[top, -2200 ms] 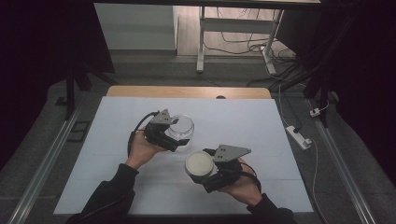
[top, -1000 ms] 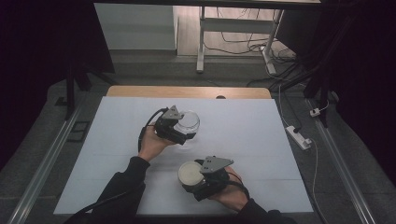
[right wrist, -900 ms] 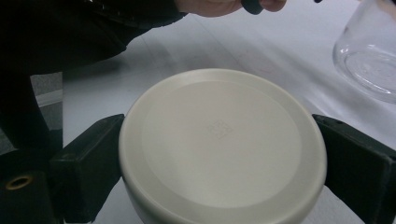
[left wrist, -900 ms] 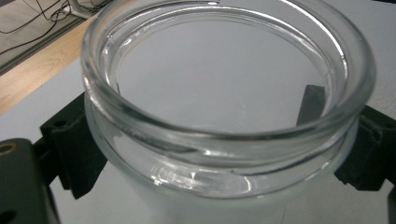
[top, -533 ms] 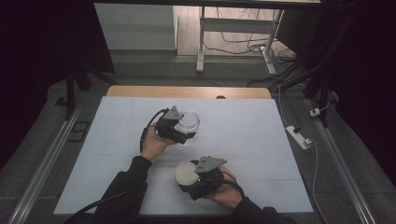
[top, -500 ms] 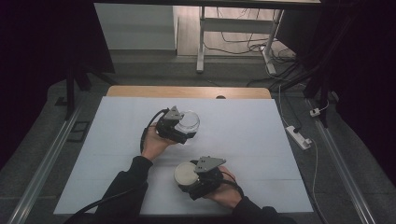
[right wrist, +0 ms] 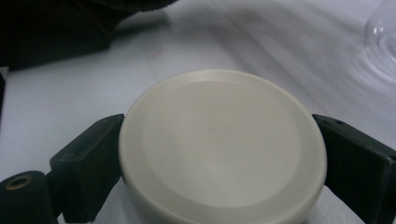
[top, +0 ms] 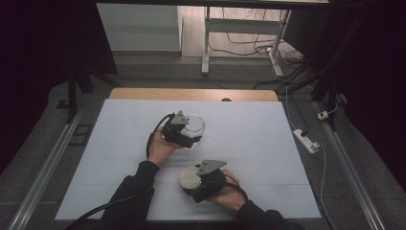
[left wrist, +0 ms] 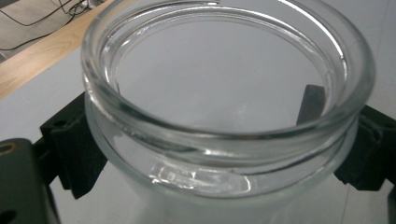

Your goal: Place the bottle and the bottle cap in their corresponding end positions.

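Drawn back toward the person and away from the clear round glass jar (left wrist: 224,116): right gripper (top: 197,181), jaws clenched on either side of the smooth cream-white plastic disc lid (right wrist: 222,144). Open-mouthed, thick-rimmed jar clamped between jaws of left gripper (top: 191,134), above matte white table (top: 249,129). Lid off; parting complete.

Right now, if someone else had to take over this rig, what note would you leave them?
Left gripper: shut on the glass jar, jaws on either side of it below the rim. The jar is open and looks empty, standing near the middle of the table.
Right gripper: shut on the cream lid, held nearer the person and apart from the jar.
Done: the lid is off the jar and both things are firmly gripped.
Left: probably either set the lid down or bring it back over the jar mouth; the pictures do not settle which.
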Demonstrator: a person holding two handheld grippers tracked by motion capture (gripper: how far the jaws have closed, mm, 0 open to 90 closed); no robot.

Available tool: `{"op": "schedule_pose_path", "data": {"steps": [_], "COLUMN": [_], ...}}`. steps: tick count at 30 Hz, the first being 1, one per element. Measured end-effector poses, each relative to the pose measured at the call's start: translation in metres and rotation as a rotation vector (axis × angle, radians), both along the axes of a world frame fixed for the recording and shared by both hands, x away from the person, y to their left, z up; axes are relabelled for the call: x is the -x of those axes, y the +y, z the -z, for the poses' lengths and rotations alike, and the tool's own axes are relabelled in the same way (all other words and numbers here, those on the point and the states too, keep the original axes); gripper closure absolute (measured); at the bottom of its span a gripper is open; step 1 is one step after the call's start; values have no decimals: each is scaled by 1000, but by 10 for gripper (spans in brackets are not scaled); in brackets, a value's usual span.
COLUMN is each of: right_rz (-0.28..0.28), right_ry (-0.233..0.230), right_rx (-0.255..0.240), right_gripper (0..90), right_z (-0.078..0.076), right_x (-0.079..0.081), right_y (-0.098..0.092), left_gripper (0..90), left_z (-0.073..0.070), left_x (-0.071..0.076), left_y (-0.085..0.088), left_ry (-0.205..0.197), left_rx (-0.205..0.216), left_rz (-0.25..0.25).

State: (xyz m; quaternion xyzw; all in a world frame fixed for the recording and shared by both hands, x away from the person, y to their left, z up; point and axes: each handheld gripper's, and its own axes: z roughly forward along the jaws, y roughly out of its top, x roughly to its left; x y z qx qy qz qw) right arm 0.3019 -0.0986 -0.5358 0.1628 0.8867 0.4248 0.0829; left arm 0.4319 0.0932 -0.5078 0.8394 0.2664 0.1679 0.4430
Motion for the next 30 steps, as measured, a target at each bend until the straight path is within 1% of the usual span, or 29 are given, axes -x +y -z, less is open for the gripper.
{"op": "schedule_pose_path", "data": {"steps": [1,5,8,12,13,16,19,26,30], "right_rz": [7,14,27,31,39,40,43,49,43], "right_ry": [11,19,28,15,18,18,24,37,43], "right_rx": [16,12,29,42,53,60,62,52,47], "right_gripper": [67,67,66,65,65,65,64,55,38], "right_z": [2,2,3,3,3,4,4,3,3], "right_x": [-2,-4,-7,-7,-8,-8,-9,-10,-10], "right_y": [0,0,0,0,1,2,2,1,0], "left_gripper": [71,71,71,70,69,68,65,50,40], "left_z": [1,5,6,7,7,7,7,8,6], "left_x": [0,0,0,-1,-1,-1,-3,0,1], "left_y": [0,-1,0,2,2,3,5,4,7], "left_ry": [0,5,7,16,19,29,45,30,45], "left_rx": [3,-1,10,13,14,15,17,-29,-16], "left_rz": [-2,-2,-5,-4,-5,-9,-15,-16,-14]}}
